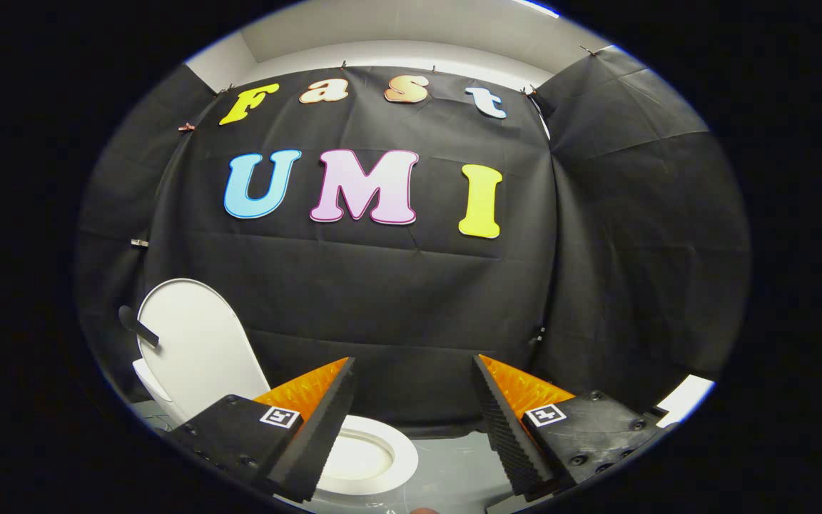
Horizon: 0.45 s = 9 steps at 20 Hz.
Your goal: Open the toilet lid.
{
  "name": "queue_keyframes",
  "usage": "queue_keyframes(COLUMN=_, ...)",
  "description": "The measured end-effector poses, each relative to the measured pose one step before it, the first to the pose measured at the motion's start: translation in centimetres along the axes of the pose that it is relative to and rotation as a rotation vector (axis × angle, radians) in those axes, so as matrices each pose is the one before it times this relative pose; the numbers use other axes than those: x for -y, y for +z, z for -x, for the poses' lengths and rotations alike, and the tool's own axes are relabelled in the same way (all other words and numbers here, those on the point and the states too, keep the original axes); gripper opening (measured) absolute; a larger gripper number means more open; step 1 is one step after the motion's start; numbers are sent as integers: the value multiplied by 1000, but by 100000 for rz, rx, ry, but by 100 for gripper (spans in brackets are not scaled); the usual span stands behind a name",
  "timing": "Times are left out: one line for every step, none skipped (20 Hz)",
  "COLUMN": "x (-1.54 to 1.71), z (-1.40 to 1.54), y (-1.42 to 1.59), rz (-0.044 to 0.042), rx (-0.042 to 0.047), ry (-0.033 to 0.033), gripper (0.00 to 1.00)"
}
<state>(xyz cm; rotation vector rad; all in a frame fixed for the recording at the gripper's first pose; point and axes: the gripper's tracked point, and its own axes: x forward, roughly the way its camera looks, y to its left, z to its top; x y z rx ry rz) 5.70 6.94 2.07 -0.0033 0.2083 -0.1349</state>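
Observation:
The white toilet lid (193, 350) stands raised, leaning back to the left, with a dark handle (137, 325) sticking out of its left edge. Below it the white seat ring and bowl (372, 457) lie uncovered, partly hidden behind my left finger (325, 421). My gripper (413, 365) is open and held above the bowl, well to the right of the lid. Nothing is between the two black ribbed fingers, and the right finger (507, 421) touches nothing.
Black cloth forms the booth's wall (397, 300) behind the toilet and folds round on the right side (639, 250). Grey floor (454, 471) shows beside the bowl. A pale strip of the booth's edge (689, 396) shows low on the right.

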Motion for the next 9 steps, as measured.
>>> queue_keyframes(x=40, z=-14, y=-56, rz=-73, rx=60, ry=-143, gripper=99)
queue_keyframes(x=-5, z=2, y=113, rz=65, rx=215, ry=-79, gripper=99)
queue_keyframes(x=106, z=-76, y=90, rz=127, rx=245, ry=-338, gripper=99)
queue_keyframes(x=70, z=-28, y=2, rz=-13, rx=23, ry=-29, gripper=99)
queue_keyframes(x=38, z=-110, y=-1, rz=-2, rx=-19, ry=-55, gripper=99)
queue_keyframes(x=95, z=-42, y=-79, rz=50, rx=-103, ry=-152, gripper=99)
queue_keyframes(x=-67, z=-37, y=-64, rz=-108, rx=-147, ry=316, gripper=99)
queue_keyframes(x=-61, z=-23, y=-55, rz=-23, rx=-61, ry=374, gripper=99)
queue_keyframes(x=128, z=-35, y=-124, rz=373, rx=-32, ry=-61, gripper=99)
